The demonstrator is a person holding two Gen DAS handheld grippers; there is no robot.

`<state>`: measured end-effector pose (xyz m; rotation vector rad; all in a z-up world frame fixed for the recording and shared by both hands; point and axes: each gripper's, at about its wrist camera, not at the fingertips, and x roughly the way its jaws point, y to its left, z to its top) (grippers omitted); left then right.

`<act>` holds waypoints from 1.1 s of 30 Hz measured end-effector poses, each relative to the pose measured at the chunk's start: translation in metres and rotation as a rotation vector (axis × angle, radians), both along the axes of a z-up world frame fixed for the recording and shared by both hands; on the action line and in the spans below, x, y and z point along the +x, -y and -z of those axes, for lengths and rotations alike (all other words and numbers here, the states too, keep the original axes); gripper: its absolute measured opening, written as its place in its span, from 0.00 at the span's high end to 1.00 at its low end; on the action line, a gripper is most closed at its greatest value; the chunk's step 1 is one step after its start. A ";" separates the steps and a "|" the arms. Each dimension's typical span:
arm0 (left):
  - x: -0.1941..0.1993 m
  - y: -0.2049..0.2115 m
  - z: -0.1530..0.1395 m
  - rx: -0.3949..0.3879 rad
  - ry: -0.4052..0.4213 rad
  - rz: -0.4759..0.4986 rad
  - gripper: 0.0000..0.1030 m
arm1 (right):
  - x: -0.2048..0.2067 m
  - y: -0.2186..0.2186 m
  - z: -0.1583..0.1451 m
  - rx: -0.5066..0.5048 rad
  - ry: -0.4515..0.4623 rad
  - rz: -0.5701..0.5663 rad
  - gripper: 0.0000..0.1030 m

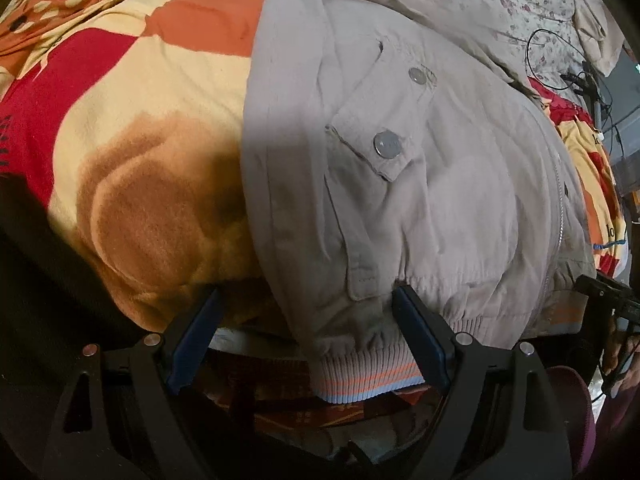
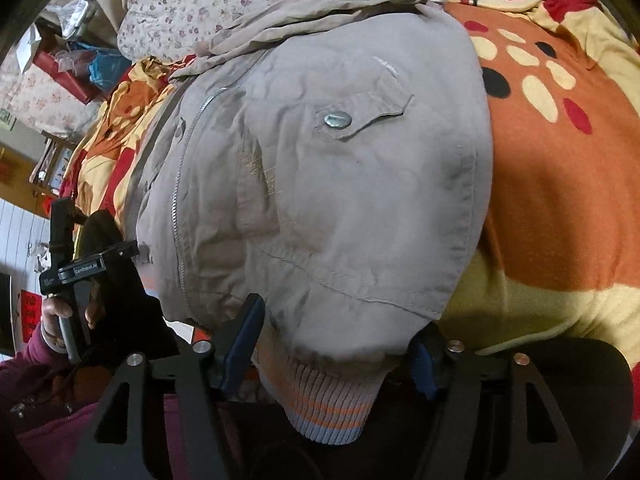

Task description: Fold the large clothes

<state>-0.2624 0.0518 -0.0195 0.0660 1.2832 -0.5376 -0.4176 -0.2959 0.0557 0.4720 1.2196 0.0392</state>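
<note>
On the blanket (image 1: 140, 128), both tongs (image 1: 308, 320) (image 2: 340, 344) wide apart, straddling jacket hem (image 1: 360, 372).

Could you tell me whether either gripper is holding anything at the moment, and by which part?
Nothing is held. The left gripper and right gripper are both open, each straddling the ribbed hem of the beige jacket, not yet closed.

- A lived-in bedroom in a home: a fleece blanket (image 1: 132, 128) in red, orange and yellow covers the bed
- A floral-print quilt (image 2: 192, 4) is heaped at the far end
- Bags and boxes (image 2: 80, 56) crowd the bedside
- Red paper decorations (image 2: 30, 312) hang on a white wall
</note>
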 end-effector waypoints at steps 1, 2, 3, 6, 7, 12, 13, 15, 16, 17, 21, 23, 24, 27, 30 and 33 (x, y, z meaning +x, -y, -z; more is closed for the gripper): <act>0.000 0.000 0.001 0.000 0.000 0.000 0.16 | 0.000 -0.001 0.000 0.000 0.001 -0.005 0.29; 0.000 -0.001 0.001 -0.002 -0.002 -0.003 0.16 | 0.000 -0.002 0.001 -0.001 0.000 -0.009 0.29; 0.000 0.000 0.002 -0.004 -0.004 -0.005 0.16 | 0.000 -0.003 0.001 -0.003 -0.002 -0.010 0.29; 0.000 -0.002 0.004 -0.009 -0.006 -0.006 0.16 | 0.001 -0.004 0.003 -0.004 -0.006 -0.008 0.28; 0.000 -0.002 0.004 -0.010 -0.006 -0.006 0.16 | 0.001 -0.004 0.003 -0.005 -0.007 -0.009 0.28; -0.003 -0.002 0.008 -0.024 0.005 -0.002 0.16 | 0.003 -0.008 0.005 -0.016 -0.011 -0.034 0.23; -0.005 -0.001 0.010 -0.030 -0.001 0.007 0.18 | 0.003 -0.011 0.006 -0.025 -0.014 -0.043 0.23; -0.006 0.001 0.008 -0.046 -0.017 0.039 0.40 | 0.004 -0.017 0.006 -0.046 -0.019 -0.061 0.36; -0.006 0.002 0.006 -0.049 -0.023 0.056 0.57 | 0.004 -0.020 0.005 -0.057 -0.023 -0.081 0.68; -0.008 0.004 0.003 -0.049 -0.023 0.073 0.65 | 0.003 -0.022 0.002 -0.059 -0.012 -0.099 0.81; -0.013 0.005 -0.023 -0.047 0.021 0.148 0.89 | 0.002 -0.017 -0.021 0.037 0.079 -0.090 0.85; -0.011 0.002 -0.041 -0.097 0.021 0.174 0.90 | 0.003 -0.011 -0.035 0.063 0.121 -0.077 0.85; -0.006 -0.001 -0.055 -0.135 0.026 0.177 0.90 | 0.003 -0.006 -0.042 0.085 0.148 -0.063 0.85; 0.009 -0.004 -0.085 -0.196 0.063 0.162 0.91 | 0.008 0.010 -0.063 0.166 0.244 -0.015 0.85; 0.033 -0.004 -0.109 -0.258 0.094 0.123 0.91 | 0.020 0.021 -0.078 0.206 0.325 0.024 0.86; 0.060 0.008 -0.124 -0.288 0.128 0.095 0.91 | 0.040 0.038 -0.087 0.250 0.393 0.089 0.86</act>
